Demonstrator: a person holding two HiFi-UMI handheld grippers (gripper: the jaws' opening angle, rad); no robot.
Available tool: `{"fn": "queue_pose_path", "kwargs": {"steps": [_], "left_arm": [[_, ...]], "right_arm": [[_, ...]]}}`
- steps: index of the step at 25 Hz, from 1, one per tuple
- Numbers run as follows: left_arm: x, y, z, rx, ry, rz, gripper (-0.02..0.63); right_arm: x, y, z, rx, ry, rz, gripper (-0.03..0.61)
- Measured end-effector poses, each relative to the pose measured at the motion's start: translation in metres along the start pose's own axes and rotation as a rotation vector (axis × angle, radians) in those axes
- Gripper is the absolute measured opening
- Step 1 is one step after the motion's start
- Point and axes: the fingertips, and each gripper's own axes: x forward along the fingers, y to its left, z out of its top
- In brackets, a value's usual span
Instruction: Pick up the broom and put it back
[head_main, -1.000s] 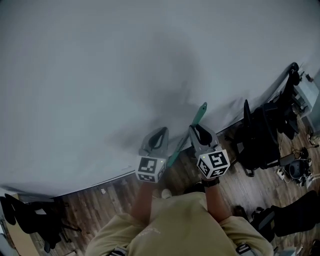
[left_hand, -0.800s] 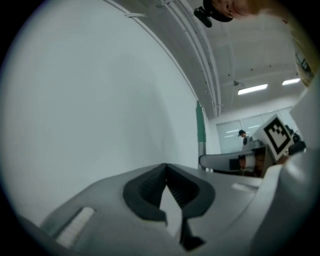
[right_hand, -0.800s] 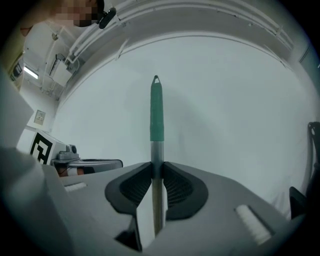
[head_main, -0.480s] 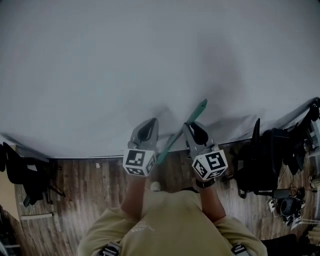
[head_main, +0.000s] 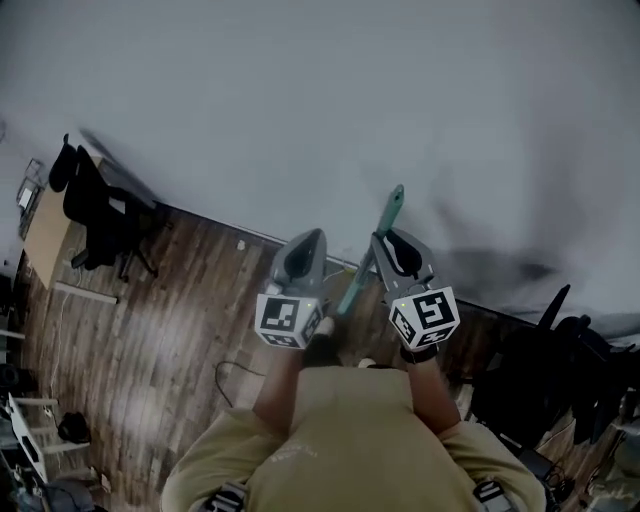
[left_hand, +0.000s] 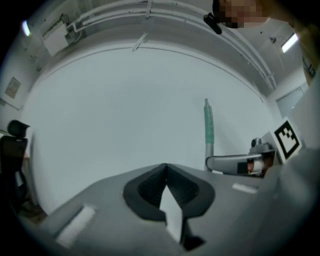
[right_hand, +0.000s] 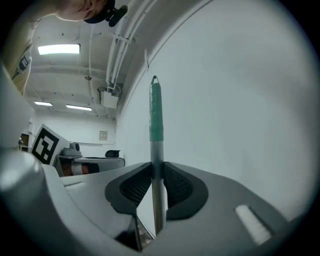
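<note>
Swung round by the white wall (head_main: 300, 100), the right hand-held gripper (right_hand: 157, 175) still pinches the green-tipped grey broom pole (right_hand: 156, 115), likely heading back; the left hand-held gripper (left_hand: 166, 170) is pressed together, empty.

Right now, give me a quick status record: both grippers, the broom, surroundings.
right gripper: shut on the broom, just below its green grip
left gripper: shut, nothing between the jaws
broom: pole upright, clear of the left gripper; bristles out of sight
surroundings: white wall ahead, wood floor, office chair at left
</note>
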Motion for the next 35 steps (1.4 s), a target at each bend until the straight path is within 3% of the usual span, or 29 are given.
{"fn": "queue_pose_path", "kwargs": {"steps": [6,12,17,23,28,35], "left_arm": [[-0.102,0.048,-0.005,-0.014,0.026,0.224,0.0],[-0.202,0.118,0.015,-0.018,-0.027,0.406,0.0],[-0.284,0.187,0.03,-0.017,-0.076,0.516,0.0],[-0.38,0.276,0.035,-0.032,-0.099,0.591,0.0],[-0.453,0.319,0.014,-0.075,-0.098,0.643,0.0],[-0.513,0.382,0.001,-0.125,-0.099,0.733,0.0]], "right_arm": [[0.022,0.08,-0.013,0.038,0.039,0.186,0.078],[0.061,0.198,-0.007,0.01,0.041,0.367,0.078],[0.098,0.297,-0.006,-0.036,0.031,0.45,0.078],[0.151,0.404,-0.012,-0.037,0.009,0.488,0.078],[0.184,0.479,-0.036,0.002,0.036,0.521,0.078],[0.233,0.579,-0.053,0.012,0.077,0.67,0.078]]}}
